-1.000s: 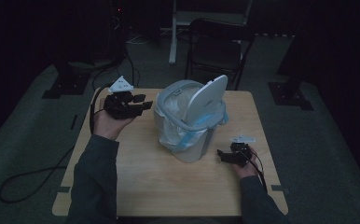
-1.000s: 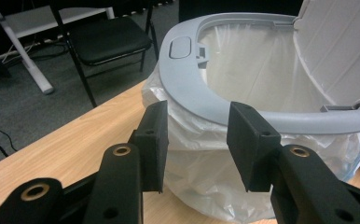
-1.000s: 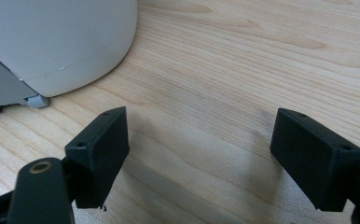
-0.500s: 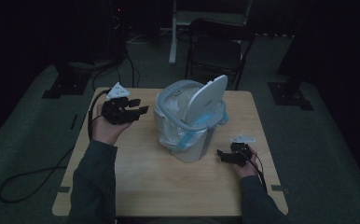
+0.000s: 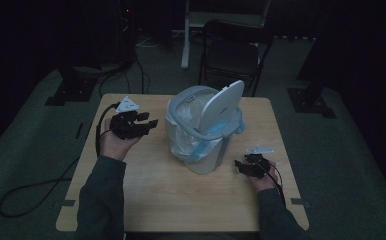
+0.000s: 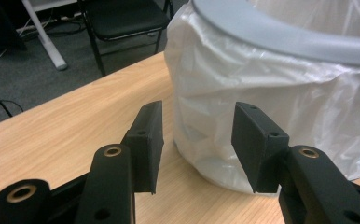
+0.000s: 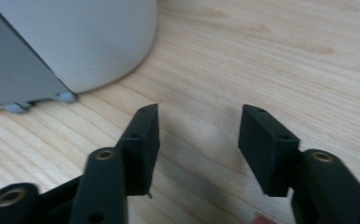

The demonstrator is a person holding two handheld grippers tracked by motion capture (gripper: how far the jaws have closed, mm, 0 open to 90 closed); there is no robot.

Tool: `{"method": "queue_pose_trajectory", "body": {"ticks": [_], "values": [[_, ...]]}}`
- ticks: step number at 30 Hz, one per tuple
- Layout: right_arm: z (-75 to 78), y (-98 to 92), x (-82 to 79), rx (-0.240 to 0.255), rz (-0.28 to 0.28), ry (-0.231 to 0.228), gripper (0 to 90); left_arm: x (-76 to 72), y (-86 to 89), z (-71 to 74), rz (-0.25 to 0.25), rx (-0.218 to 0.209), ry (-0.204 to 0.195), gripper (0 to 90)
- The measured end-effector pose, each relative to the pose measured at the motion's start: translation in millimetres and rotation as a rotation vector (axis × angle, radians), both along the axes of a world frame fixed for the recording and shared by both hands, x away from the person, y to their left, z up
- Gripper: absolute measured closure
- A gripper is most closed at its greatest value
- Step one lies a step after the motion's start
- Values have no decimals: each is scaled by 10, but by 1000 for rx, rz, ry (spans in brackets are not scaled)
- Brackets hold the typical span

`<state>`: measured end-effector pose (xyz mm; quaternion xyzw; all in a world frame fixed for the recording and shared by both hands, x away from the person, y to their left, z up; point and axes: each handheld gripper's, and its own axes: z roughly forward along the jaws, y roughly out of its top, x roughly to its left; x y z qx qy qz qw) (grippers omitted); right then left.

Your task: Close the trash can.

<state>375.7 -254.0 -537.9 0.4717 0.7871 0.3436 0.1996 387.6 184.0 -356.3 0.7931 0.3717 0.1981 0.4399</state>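
Wooden table point(image 5: 146, 200), pale grain, on a dark carpeted floor point(image 5: 26, 150); a black chair point(image 5: 233, 50) stands well behind the far edge. Bin point(image 5: 201, 132), grey, sits near the table centre, slightly toward the far side; a white plastic liner point(image 5: 178, 135) is folded out over its rim and hangs down the wall, with a blue tie strip showing on the front. Lid point(image 5: 222, 106) stands tilted up at the bin's right side, so the mouth is uncovered. Left gripper point(image 5: 148, 122) is held above the table left of the bin, jaws pointing at the lined wall, near but apart from it; a cable point(image 5: 36, 187) trails from it off the table's left edge to the floor. In the left gripper view its jaws stand partly open with nothing between them, the crumpled liner and the grey rim straight ahead, bare table beneath. Right gripper point(image 5: 241, 166) sits low at the bin's right front, just beside the base. In the right gripper view its jaws have just been closing and now stand partly open, empty, over bare wood; the bin's grey base and a flat grey panel with small feet are just ahead on the left. Neither gripper touches the bin.
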Motion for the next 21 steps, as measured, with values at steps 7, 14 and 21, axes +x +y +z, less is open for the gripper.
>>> {"method": "queue_pose_trajectory", "body": {"ticks": [7, 14, 21], "values": [[285, -51, -78, 82, 22, -64, 619, 24, 28, -115, 9, 12, 19, 547], [629, -120, -138, 181, 45, -127, 758, 44, -6, -184, 9, 19, 27, 547], [936, -89, -169, 187, 78, -201, 860, 60, -25, -232, 8, 20, 34, 547]]}}
